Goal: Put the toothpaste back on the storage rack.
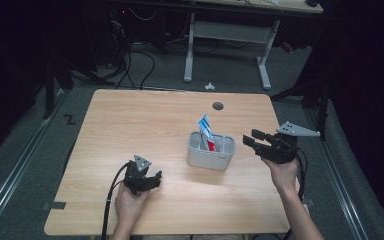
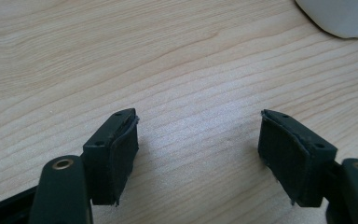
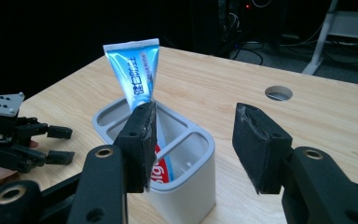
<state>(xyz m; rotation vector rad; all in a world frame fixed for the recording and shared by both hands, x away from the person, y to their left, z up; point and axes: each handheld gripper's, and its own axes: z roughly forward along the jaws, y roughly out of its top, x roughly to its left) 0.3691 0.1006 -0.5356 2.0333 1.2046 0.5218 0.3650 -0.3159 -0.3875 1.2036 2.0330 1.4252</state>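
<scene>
In the grey plastic 3-slot holder (image 1: 211, 151) stands a blue-and-red toothpaste tube (image 1: 206, 131), leaning. Right gripper (image 1: 250, 138) just beside the holder, jaws spread, empty. Left gripper (image 1: 156, 178) near it, jaws spread.

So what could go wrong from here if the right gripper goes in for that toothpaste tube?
The toothpaste tube leans in the grey holder, so the open right gripper might catch its flat end off-centre and let it slip.

The holder looks light and nothing steadies it: the left gripper rests open on the table, apart from it. A sideways pull could tip or drag the holder.

A jaw could also knock the holder's rim on the way in.
</scene>
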